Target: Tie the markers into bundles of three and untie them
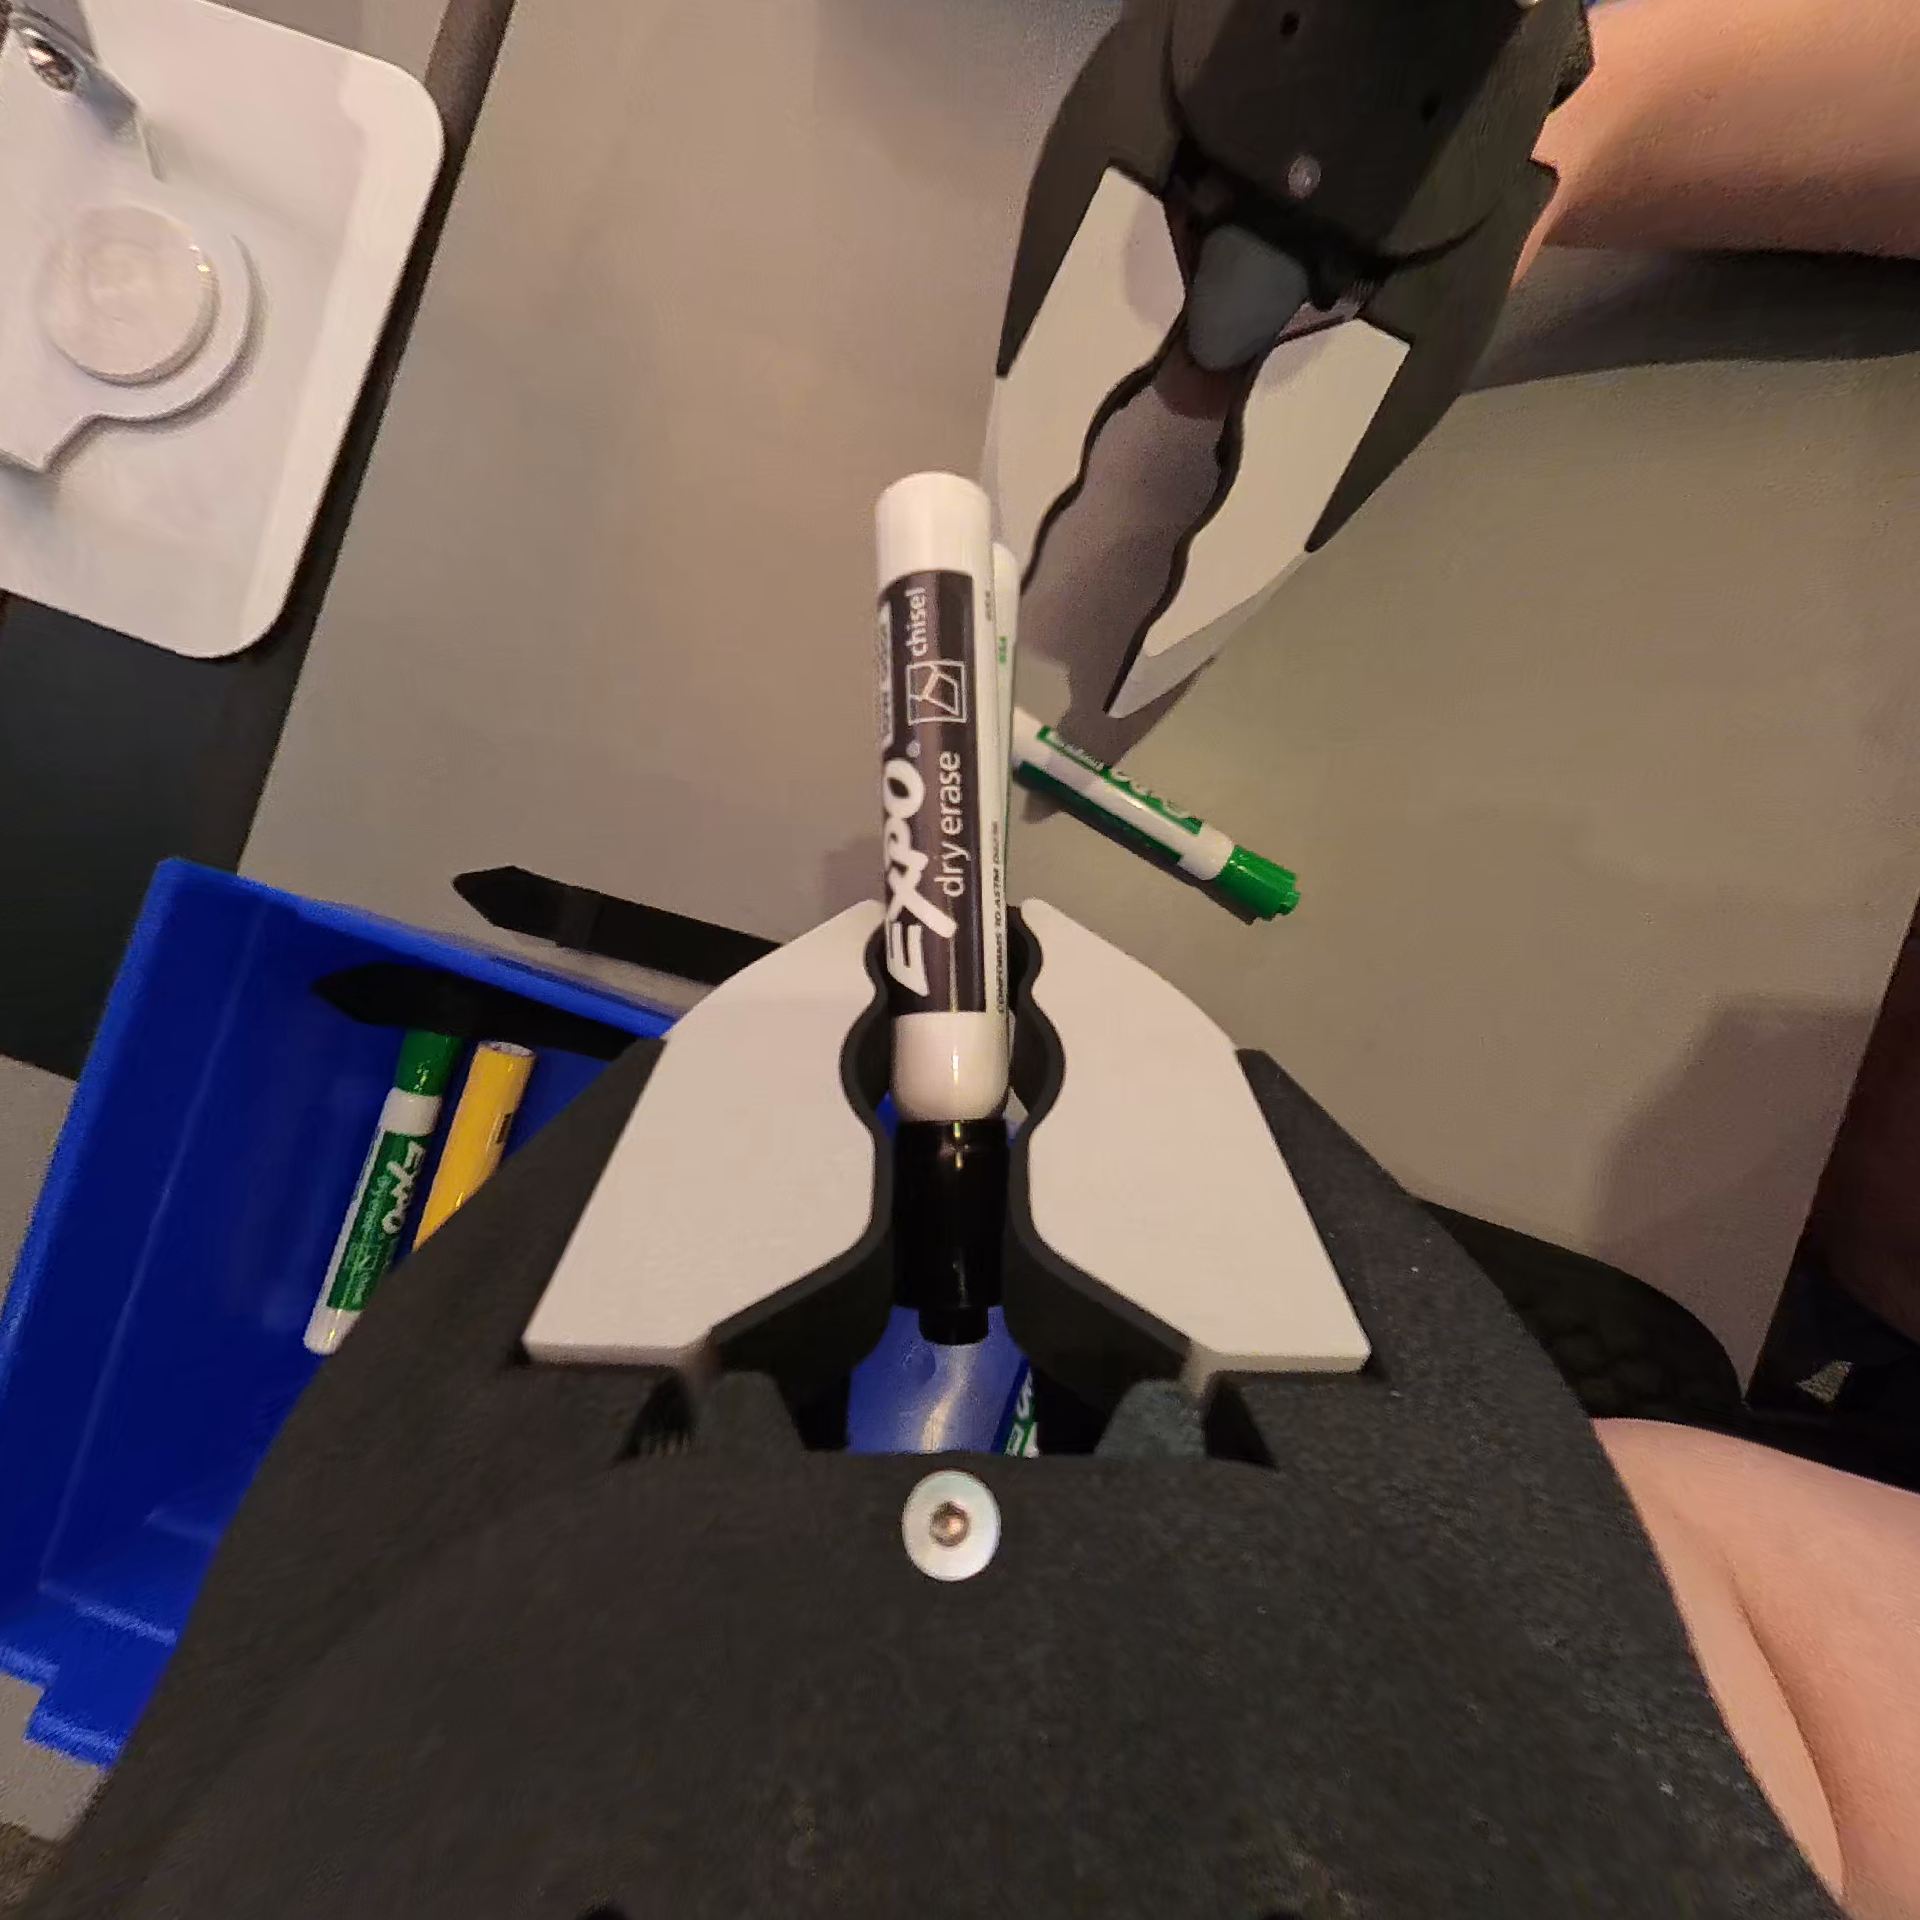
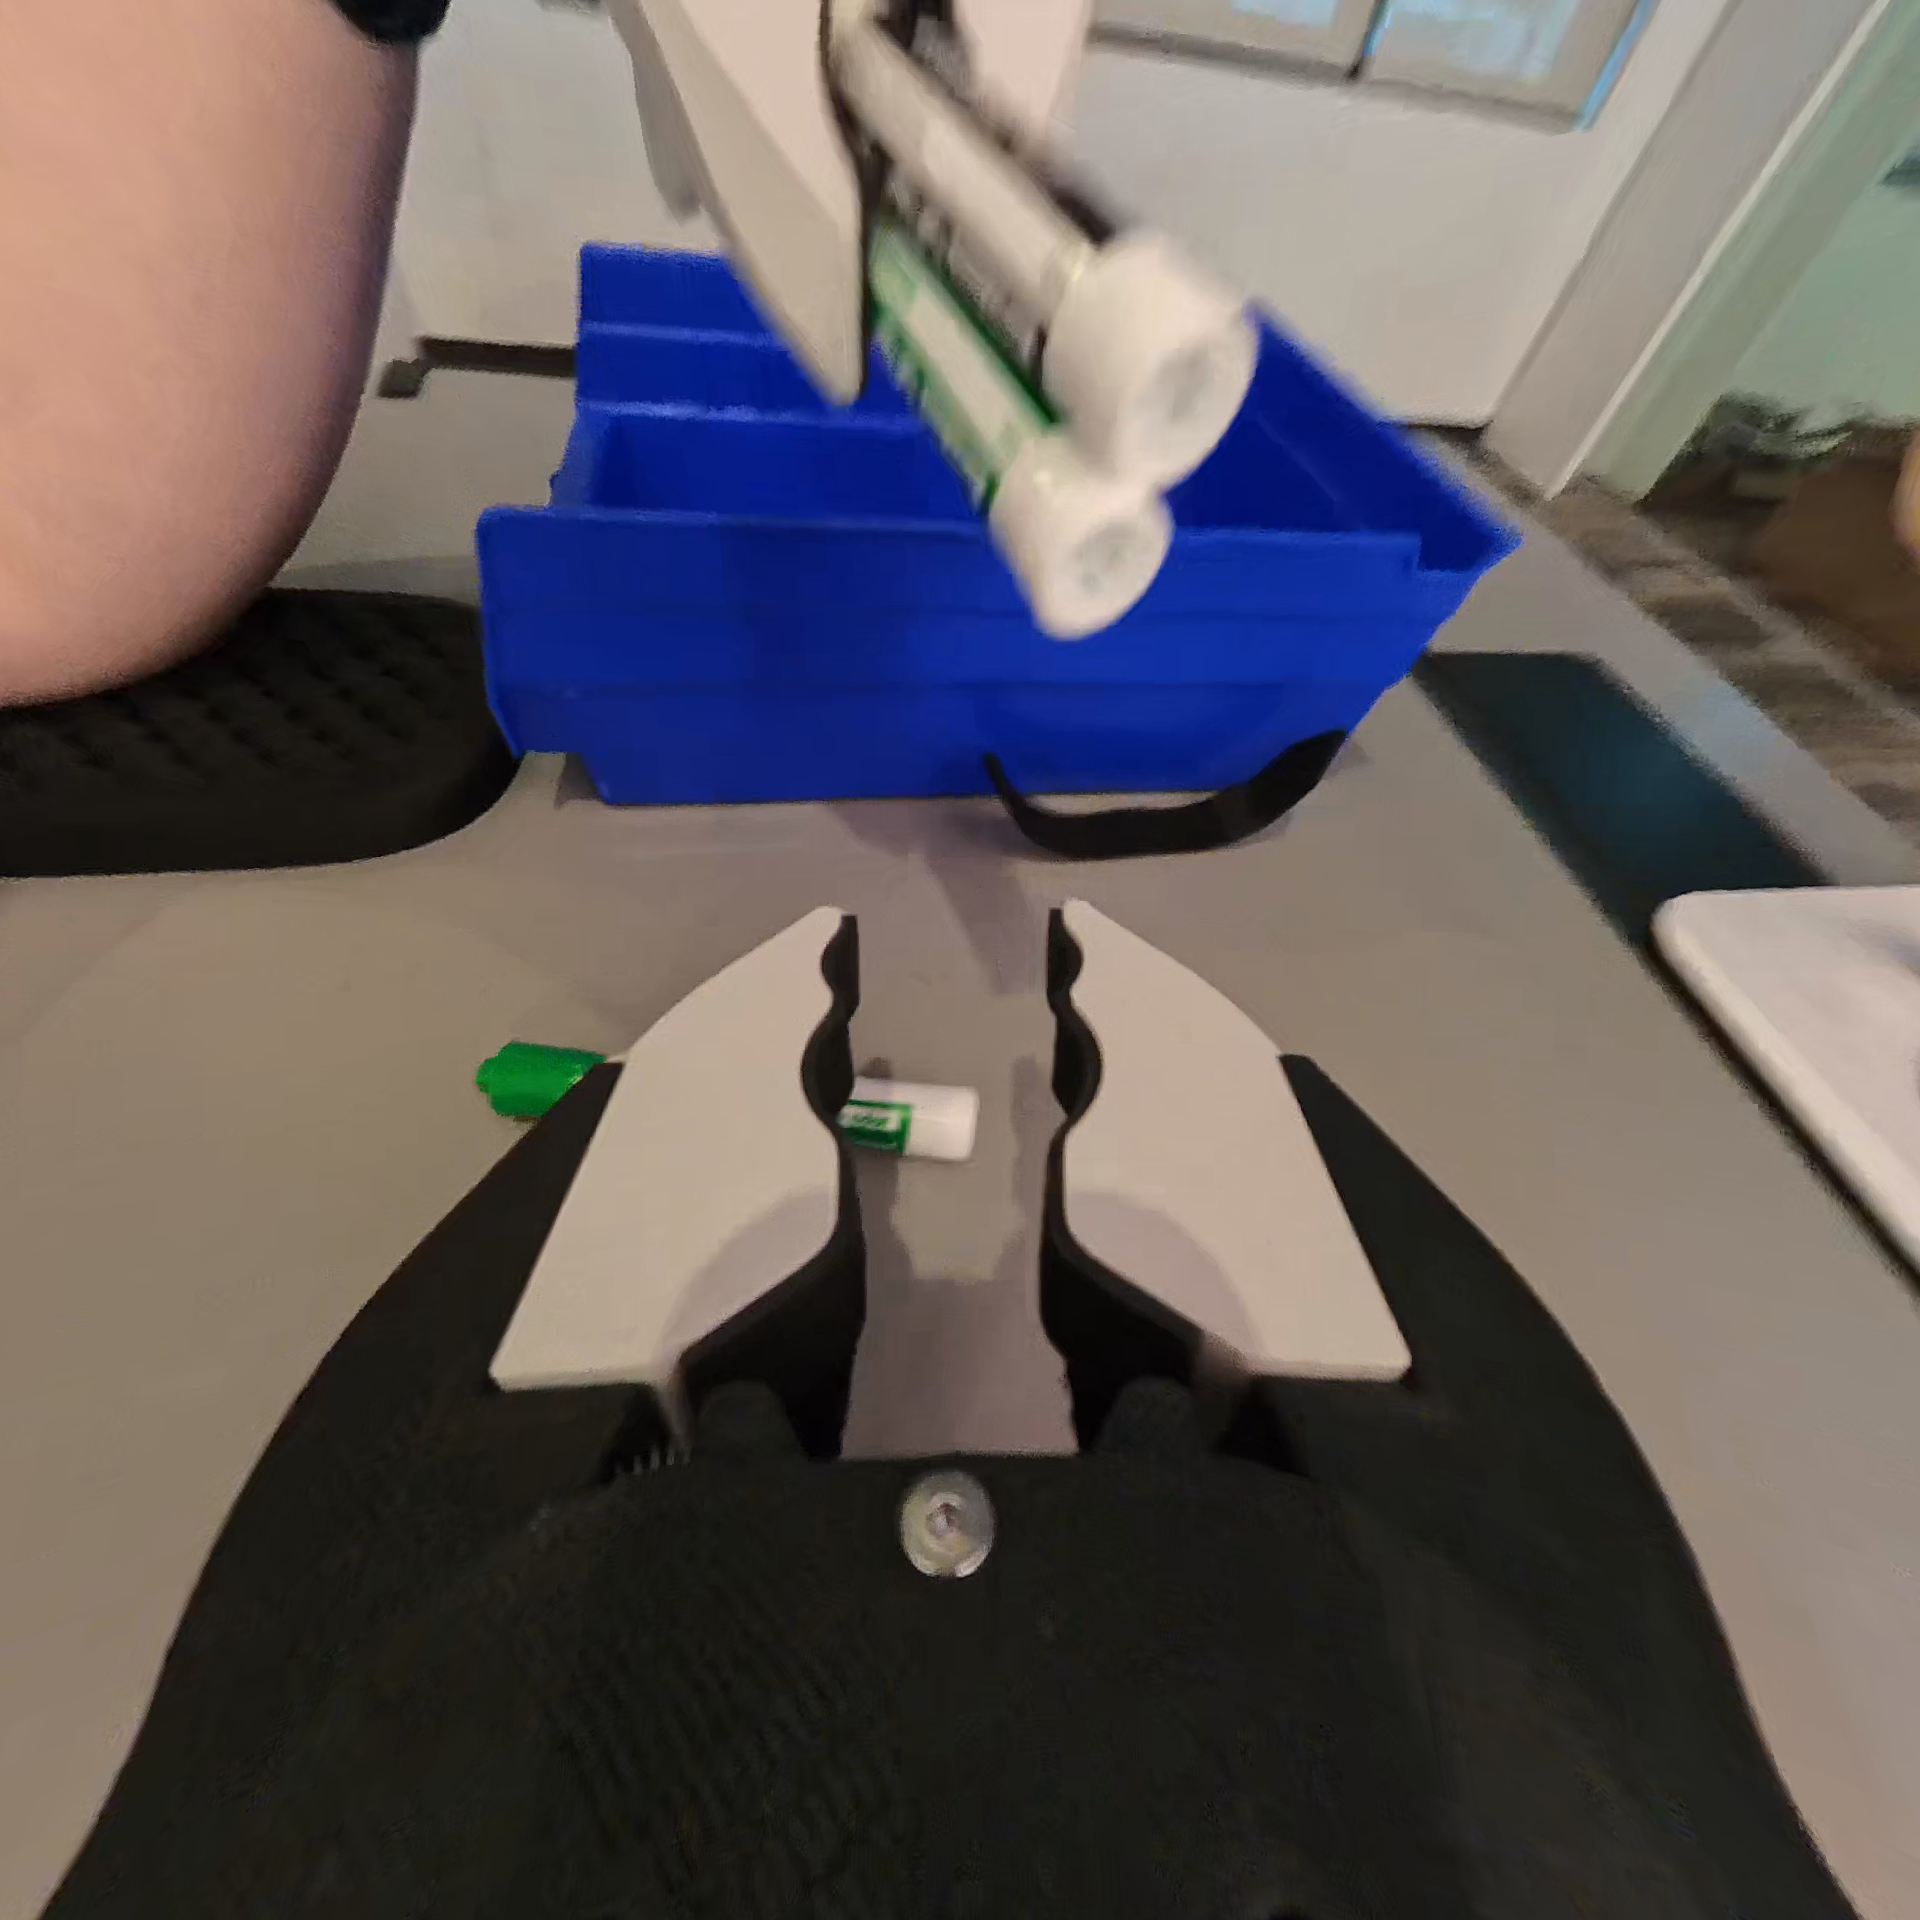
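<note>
The left gripper [image 1: 948, 940] clamps a black-capped white marker [image 1: 928, 790] with a green-labelled one [image 2: 940, 379] behind, above the blue plastic bin [image 2: 935, 665], while the right gripper [image 2: 951, 920] hangs open over a green-capped marker [image 1: 1153, 810] lying on the grey table [image 1: 1455, 935].

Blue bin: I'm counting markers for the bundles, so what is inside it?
The blue bin visibly holds a green-capped marker, a yellow marker and a black strap. The left gripper covers the rest, so a full count is impossible.
</note>
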Tool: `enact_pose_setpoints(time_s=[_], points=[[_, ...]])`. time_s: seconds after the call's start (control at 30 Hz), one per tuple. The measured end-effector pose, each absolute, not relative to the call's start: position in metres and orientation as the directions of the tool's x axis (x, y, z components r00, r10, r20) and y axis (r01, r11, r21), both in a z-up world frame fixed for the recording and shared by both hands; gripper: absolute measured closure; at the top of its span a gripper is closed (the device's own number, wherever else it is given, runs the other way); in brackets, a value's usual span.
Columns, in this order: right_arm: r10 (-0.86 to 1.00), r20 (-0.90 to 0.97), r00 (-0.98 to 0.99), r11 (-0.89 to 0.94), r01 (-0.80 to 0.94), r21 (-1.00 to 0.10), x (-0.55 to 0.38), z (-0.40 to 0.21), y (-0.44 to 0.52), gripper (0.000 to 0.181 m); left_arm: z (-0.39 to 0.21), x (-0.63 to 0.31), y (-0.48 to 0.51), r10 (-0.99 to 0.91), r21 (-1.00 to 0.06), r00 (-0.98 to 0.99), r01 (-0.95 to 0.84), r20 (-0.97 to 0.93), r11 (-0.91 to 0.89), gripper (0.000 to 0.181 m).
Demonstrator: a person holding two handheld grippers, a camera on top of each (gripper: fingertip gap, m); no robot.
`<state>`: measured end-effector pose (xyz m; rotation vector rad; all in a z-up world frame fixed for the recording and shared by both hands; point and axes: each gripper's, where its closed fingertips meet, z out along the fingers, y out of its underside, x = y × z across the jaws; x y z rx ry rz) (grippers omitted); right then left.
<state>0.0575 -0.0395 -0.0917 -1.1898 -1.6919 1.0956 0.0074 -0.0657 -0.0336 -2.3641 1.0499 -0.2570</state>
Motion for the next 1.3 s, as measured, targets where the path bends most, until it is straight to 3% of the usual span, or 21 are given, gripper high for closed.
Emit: enact_pose_setpoints(time_s=[0.1, 0.17, 0.3, 0.43, 0.67, 0.83, 1.17, 1.3], points=[[0.965, 0.174, -0.198, 0.204, 0.139, -0.969, 0.064, -0.051, -0.034, 0.14, -0.038, 0.018, -0.064, -0.757, -0.531, 0.652, -0.656, -0.041, -0.536, 0.162], [0.969, 0.106, -0.223, 0.124, 0.068, -0.99, 0.073, -0.026, -0.034, 0.133, -0.04, 0.029, -0.063, -0.78, -0.536, 0.625, -0.666, -0.022, -0.519, 0.162], [0.966, 0.031, -0.258, 0.053, 0.082, -0.995, 0.084, -0.022, -0.025, 0.119, -0.043, 0.044, -0.065, -0.819, -0.544, 0.574, -0.687, 0.0, -0.482, 0.162], [0.929, 0.007, -0.371, 0.069, 0.155, -0.986, 0.086, -0.037, -0.041, 0.119, -0.04, 0.056, -0.067, -0.844, -0.569, 0.535, -0.688, 0.02, -0.45, 0.162], [0.888, -0.059, -0.455, 0.012, 0.152, -0.988, 0.082, -0.035, -0.064, 0.136, -0.036, 0.067, -0.068, -0.866, -0.6, 0.5, -0.686, 0.024, -0.412, 0.163], [0.888, -0.103, -0.449, -0.057, 0.116, -0.992, 0.082, -0.026, -0.061, 0.16, -0.036, 0.072, -0.068, -0.87, -0.609, 0.491, -0.679, 0.038, -0.41, 0.162], [0.881, -0.211, -0.424, -0.196, 0.079, -0.977, 0.088, 0.001, -0.048, 0.16, -0.046, 0.091, -0.058, -0.868, -0.602, 0.495, -0.685, 0.029, -0.411, 0.162], [0.831, -0.338, -0.442, -0.303, 0.15, -0.941, 0.089, -0.012, -0.04, 0.16, -0.059, 0.096, -0.054, -0.816, -0.576, 0.555, -0.617, 0.164, -0.536, 0.162]])
